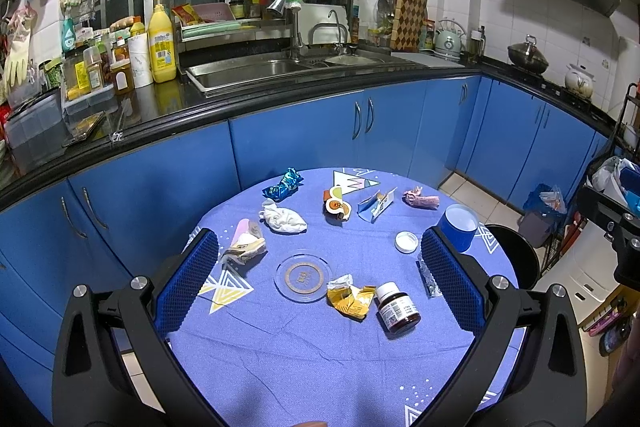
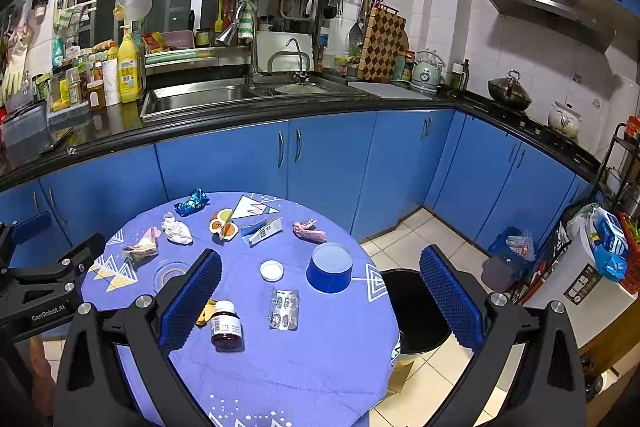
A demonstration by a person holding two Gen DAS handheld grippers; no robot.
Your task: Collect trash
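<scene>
With both the left gripper (image 1: 320, 281) and right gripper (image 2: 320, 301) held wide apart and empty above the table (image 2: 288, 367), collection is judged not yet begun, and a descent onto the yellow wrapper (image 1: 349, 301), then transfer to the black bin (image 2: 416, 311), is called for.

Your left wrist camera looks forward between its two spread fingers, angled down over the middle of the round table (image 1: 320, 347), facing the far sink counter (image 1: 280, 95). Your right wrist camera sits further right, over the table's right edge, taking in the black bin (image 2: 416, 311) on the floor. Both views share the table (image 2: 280, 367), the brown bottle (image 1: 398, 307) (image 2: 227, 325) near each lens, and the counter (image 2: 240, 115) beyond.
</scene>
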